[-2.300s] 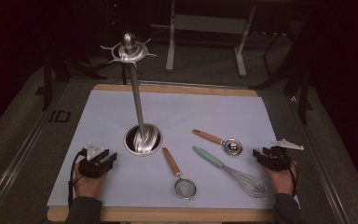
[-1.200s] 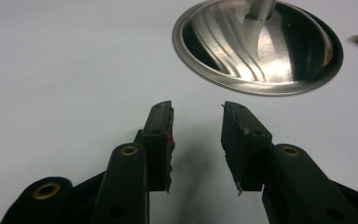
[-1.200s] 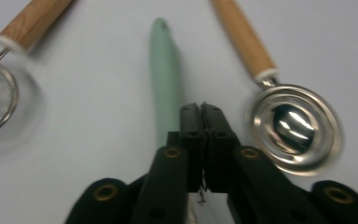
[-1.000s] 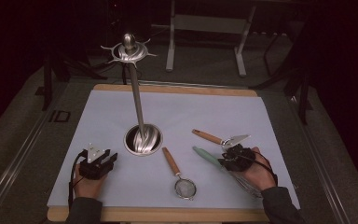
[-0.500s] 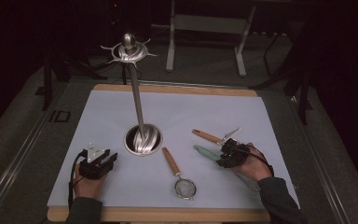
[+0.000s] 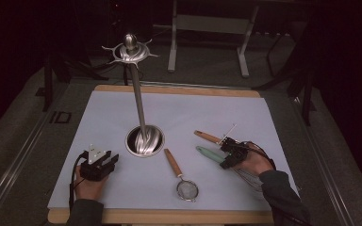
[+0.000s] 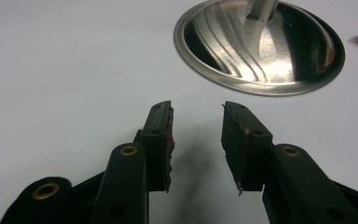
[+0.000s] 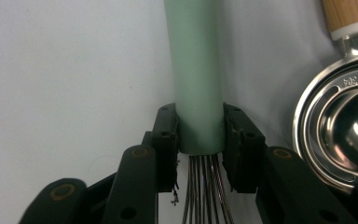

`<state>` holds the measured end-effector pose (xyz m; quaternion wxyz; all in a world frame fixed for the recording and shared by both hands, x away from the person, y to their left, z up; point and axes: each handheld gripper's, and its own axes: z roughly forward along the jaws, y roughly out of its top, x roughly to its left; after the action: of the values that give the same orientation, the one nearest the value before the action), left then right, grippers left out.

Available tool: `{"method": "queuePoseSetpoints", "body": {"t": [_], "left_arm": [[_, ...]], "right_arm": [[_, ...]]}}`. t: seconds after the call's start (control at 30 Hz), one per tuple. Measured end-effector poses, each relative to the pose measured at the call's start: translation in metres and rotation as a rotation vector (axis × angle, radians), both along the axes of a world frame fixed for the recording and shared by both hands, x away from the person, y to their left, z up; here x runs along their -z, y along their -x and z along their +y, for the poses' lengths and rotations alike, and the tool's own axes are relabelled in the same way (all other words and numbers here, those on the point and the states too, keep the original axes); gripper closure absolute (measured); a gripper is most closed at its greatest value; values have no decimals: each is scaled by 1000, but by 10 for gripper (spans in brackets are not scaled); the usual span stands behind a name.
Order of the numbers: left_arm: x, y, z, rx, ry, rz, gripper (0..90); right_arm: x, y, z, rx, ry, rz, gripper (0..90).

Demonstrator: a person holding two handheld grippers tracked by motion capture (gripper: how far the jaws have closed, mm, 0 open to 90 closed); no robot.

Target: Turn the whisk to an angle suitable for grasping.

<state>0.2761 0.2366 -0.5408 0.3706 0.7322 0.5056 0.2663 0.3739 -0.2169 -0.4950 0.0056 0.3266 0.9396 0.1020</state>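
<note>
The right tool point(image 8: 199, 133), whose jaws have just been closing, is seen pinching the whisk point(image 8: 196, 70) at the lower end of its green handle, low over the counter point(image 6: 245, 117) beside a measuring spoon point(image 8: 342, 135), while the left tool point(image 7: 196, 140) is held spread near the stand's steel base point(image 7: 261, 46).

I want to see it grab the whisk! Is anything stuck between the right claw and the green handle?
No. The right claw sits astride the whisk's green handle with both pads against it, jaws just closing. The measuring spoon lies beside, not between.
</note>
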Motion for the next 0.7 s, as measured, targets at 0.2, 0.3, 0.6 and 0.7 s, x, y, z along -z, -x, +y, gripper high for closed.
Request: {"method": "queuePoseSetpoints", "body": {"t": [0.2,0.3,0.6,0.7], "left_arm": [[0,0,0,-6,0,-2,628],[0,1,1,-10,8,-7,627],[0,1,2,-13,21,-16,613],[0,2,2,-12,19,-20,613]], "right_arm": [[-2,1,0,-28,-34,8,691],[-4,0,-2,-45,-73,0,691],[-13,-4,-5,-39,-185,-33,691],[-15,-5,-5,-42,-216,-47,691]]}}
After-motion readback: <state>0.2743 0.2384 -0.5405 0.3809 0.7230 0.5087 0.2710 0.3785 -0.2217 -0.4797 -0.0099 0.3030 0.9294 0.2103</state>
